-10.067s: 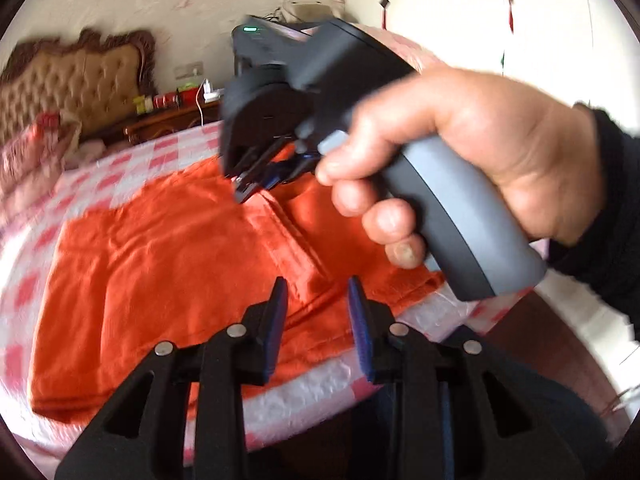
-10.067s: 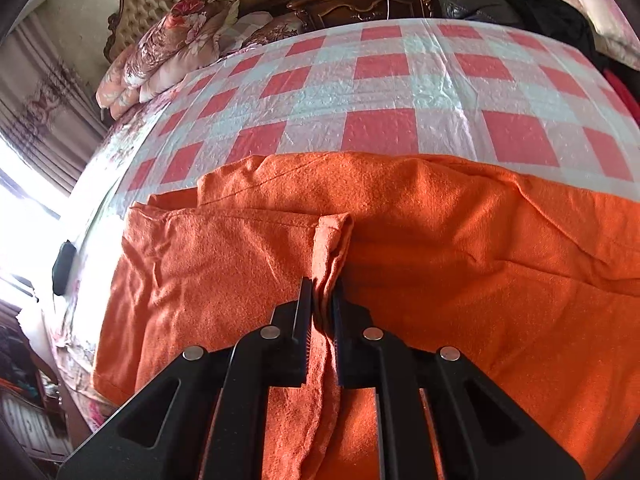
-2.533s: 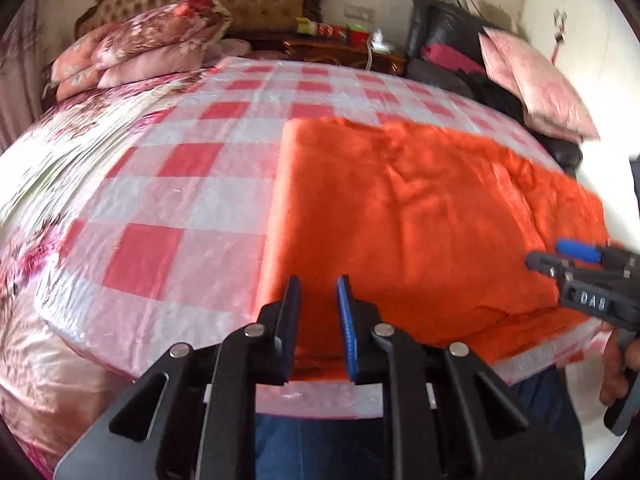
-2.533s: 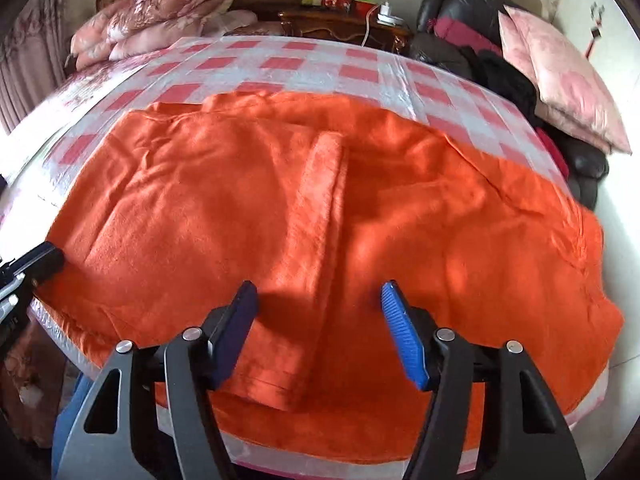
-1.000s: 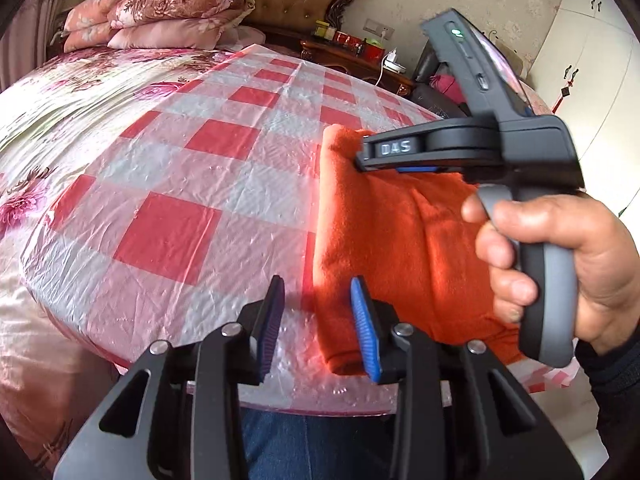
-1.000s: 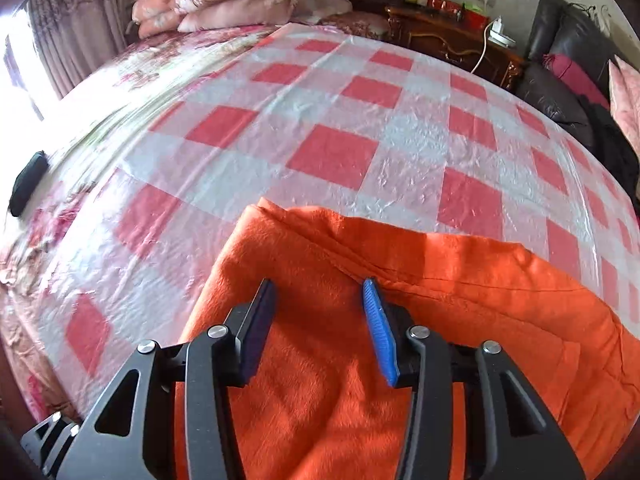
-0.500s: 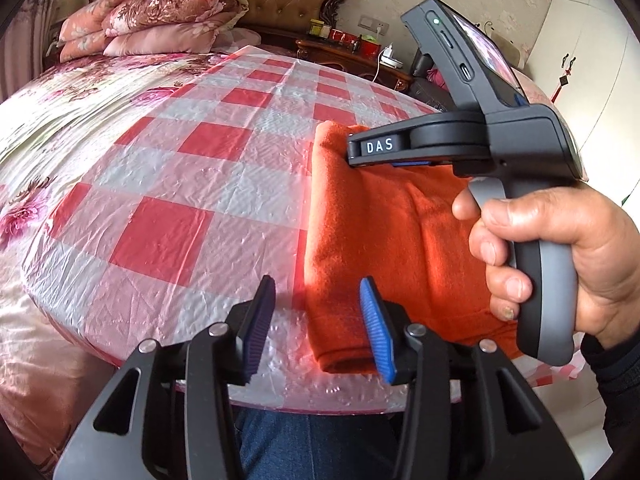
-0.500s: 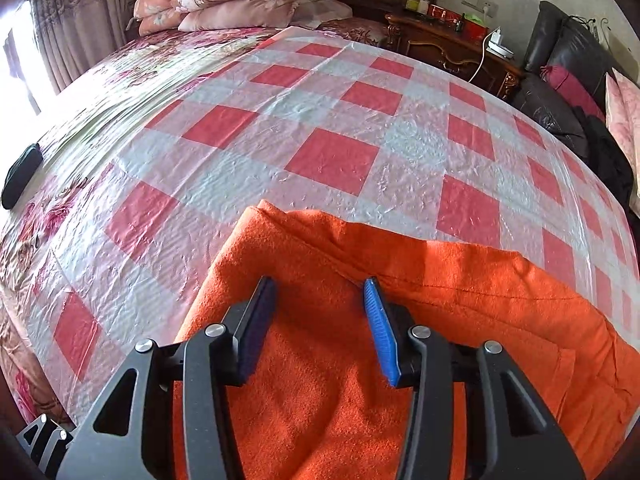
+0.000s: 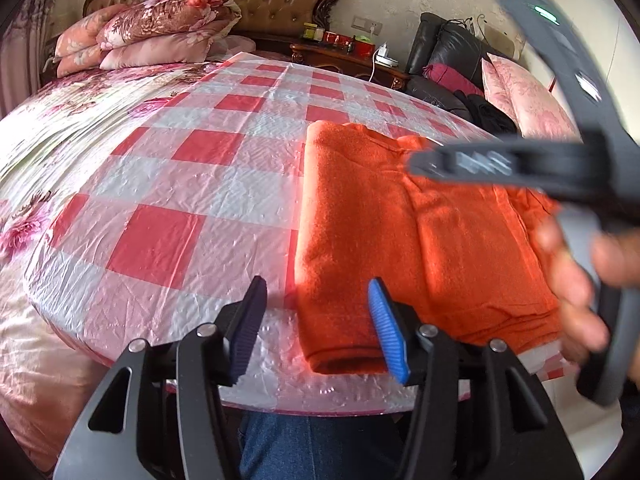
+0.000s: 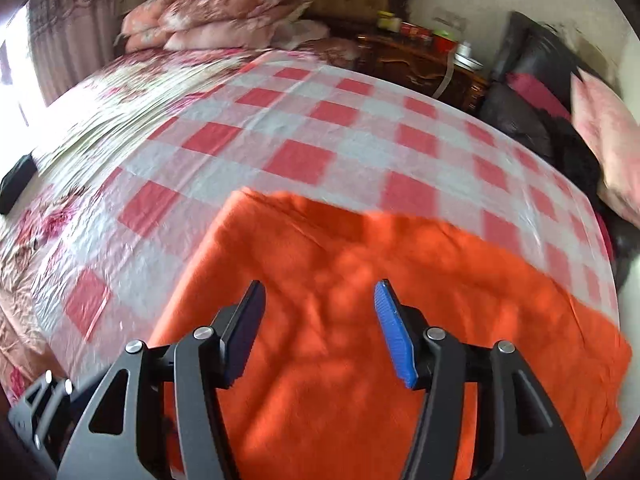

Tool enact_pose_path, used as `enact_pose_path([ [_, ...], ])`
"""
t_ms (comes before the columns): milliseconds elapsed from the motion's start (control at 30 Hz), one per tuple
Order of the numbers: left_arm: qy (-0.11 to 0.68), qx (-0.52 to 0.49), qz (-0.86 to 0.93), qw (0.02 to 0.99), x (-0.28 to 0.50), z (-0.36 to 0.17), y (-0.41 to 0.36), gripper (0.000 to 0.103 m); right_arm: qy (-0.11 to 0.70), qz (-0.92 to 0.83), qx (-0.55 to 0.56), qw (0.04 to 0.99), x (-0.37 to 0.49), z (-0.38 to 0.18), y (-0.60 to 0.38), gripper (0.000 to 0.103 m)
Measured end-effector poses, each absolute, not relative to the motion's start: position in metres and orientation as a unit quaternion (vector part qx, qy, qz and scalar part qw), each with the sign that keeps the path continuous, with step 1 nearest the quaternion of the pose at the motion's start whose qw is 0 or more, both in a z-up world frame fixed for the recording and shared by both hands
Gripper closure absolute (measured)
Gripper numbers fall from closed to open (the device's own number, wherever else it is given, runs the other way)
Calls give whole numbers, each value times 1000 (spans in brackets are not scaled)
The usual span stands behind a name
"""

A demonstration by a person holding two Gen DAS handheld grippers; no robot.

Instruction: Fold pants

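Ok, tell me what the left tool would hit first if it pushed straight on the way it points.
Probably the near left edge of the folded orange fleece pants, which lies between the left tool's open jaws; depth is unclear, so it may meet the checked plastic sheet beside it.

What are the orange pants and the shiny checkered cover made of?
The orange pants look like soft, fuzzy cloth, maybe fleece or terry: matte and nappy. The checkered cover looks like thin plastic sheet: it is glossy and crinkled.
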State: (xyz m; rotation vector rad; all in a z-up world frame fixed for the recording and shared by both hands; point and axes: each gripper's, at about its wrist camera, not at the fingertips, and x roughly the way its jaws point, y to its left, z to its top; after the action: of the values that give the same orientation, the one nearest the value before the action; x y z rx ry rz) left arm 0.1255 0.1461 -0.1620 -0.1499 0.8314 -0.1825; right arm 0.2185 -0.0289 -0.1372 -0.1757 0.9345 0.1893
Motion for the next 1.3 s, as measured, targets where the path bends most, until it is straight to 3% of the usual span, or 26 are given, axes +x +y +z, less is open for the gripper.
enact_pose_path([
  [233,403,-201,-148,880,118,-164,178,47,484,29,-83,871,191,-169,-84,48],
  [533,408,-359,-211,813,113,-182,206,47,473,43,-63,878,188,-176,-95,42],
  [767,420,-495,-232,725,127,-209,220,62,476,50,-48,877,187,-176,-99,41],
  [900,426,-505,-231,714,135,-212,218,63,476,53,-47,877,188,-176,-99,40],
  [1000,439,-491,-221,720,139,-211,215,74,475,52,-47,877,187,-176,-99,40],
  [1067,447,-469,-209,732,140,-209,211,89,476,52,-47,877,187,-177,-100,39],
  [1300,427,-391,-195,791,134,-181,193,93,484,56,-57,871,214,-143,-78,37],
])
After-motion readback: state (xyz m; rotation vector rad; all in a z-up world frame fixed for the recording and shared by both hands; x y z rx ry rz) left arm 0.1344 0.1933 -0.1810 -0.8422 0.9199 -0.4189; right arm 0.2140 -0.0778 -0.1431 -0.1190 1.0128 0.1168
